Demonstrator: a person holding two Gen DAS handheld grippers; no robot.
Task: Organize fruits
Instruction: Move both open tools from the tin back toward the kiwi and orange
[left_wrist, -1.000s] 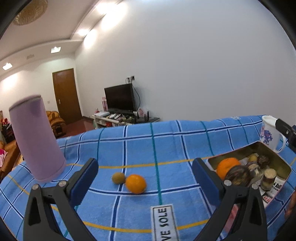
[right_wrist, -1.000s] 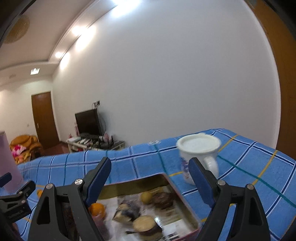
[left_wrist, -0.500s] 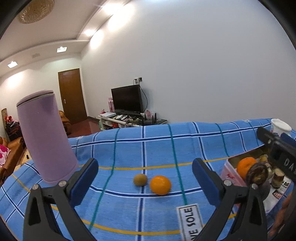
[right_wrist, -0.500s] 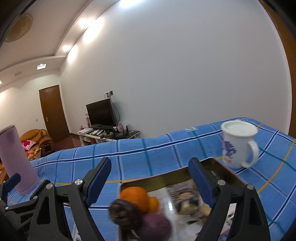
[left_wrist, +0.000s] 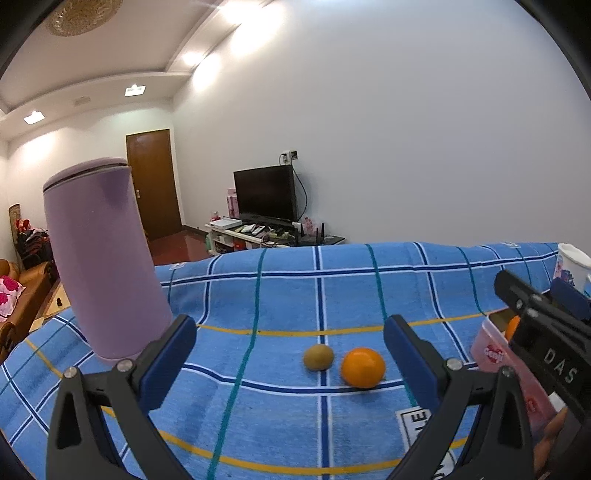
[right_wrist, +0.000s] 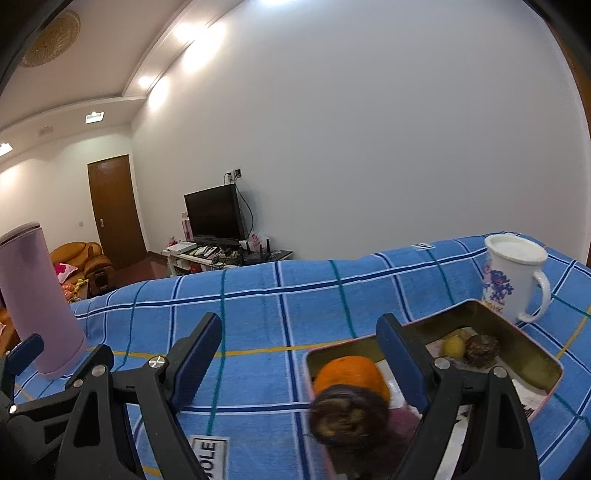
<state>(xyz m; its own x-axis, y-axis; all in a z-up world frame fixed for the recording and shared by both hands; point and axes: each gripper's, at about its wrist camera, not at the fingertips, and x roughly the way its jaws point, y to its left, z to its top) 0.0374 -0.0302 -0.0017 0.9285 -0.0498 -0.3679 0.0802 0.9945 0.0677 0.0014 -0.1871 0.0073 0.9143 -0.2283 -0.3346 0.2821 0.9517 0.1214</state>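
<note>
- Fruit loose on surface (left_wrist: 258, 424): one orange (left_wrist: 362, 367), one kiwi (left_wrist: 318, 356)
- Tin (right_wrist: 535, 354): one orange (right_wrist: 351, 373) visible
- left gripper (left_wrist: 288, 350), right gripper (right_wrist: 299, 354): both released, empty

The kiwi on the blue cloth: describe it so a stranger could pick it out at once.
Start at the tall purple flask standing on the blue checked cloth. To its right, out on the open cloth, two small round fruits lie side by side, apart from the tin of fruit further right. The kiwi is the left one: smaller, dull brownish green, next to the bright orange.
</note>
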